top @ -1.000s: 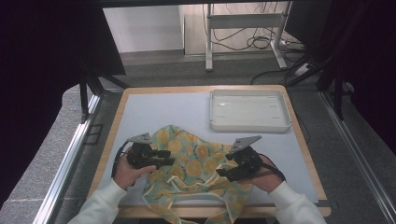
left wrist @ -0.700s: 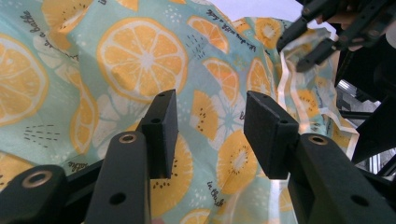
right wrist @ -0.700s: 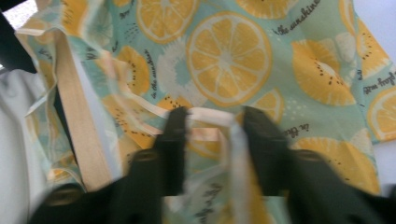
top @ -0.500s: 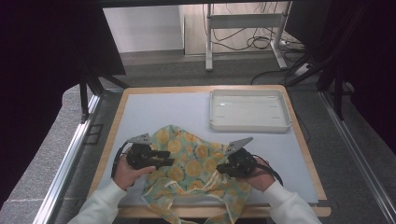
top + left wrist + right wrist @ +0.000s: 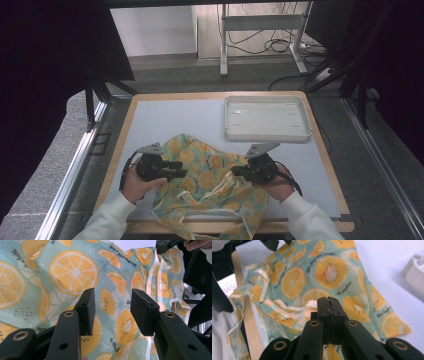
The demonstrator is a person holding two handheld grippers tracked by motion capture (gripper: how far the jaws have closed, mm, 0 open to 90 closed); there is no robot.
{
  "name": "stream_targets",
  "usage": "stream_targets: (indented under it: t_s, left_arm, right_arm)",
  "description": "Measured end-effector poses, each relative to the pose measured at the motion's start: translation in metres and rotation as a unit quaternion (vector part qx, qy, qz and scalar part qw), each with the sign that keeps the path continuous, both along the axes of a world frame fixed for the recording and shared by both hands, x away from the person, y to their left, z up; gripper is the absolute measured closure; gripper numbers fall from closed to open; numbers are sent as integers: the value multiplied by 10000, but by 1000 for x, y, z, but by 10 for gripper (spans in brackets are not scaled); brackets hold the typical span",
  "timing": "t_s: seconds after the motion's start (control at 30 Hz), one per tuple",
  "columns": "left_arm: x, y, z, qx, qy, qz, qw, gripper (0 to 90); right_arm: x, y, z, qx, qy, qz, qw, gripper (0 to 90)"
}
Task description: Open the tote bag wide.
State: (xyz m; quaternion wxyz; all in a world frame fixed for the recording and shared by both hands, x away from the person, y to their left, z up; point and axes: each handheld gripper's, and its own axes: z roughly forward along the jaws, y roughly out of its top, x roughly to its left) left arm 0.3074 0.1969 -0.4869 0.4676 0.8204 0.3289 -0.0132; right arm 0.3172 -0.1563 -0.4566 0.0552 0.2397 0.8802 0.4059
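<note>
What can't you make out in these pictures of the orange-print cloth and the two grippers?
- Cloth: near edge, high view, cut off by the bottom edge.
- Right gripper: whether cloth sits between its shut jaws, hidden by them.
- Cloth's lettering, left gripper view: too small to read.

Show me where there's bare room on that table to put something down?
The far-left mat, between the tray and the table's left edge, is bare. So is the strip right of the cloth. The near middle is crowded by cloth and both grippers.
</note>
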Motion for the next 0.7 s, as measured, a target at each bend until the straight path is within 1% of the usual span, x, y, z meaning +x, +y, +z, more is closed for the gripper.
stream_targets:
  t_s: [0.2,0.43,0.57,0.7]
  left_arm:
    - [0,0,0,-12,5,1,10000,551]
    - [-2,1,2,-35,-13,28,10000,533]
    - [-7,-3,5,2,-56,-54,10000,508]
    - [-13,-6,5,84,-117,-141,9998,487]
  right_arm:
    - [4,1,6,183,-70,-174,9997,883]
    - [10,6,11,255,-108,-278,9992,883]
    - [14,11,14,327,-142,-393,9986,883]
    - [20,13,17,403,-195,-523,9976,883]
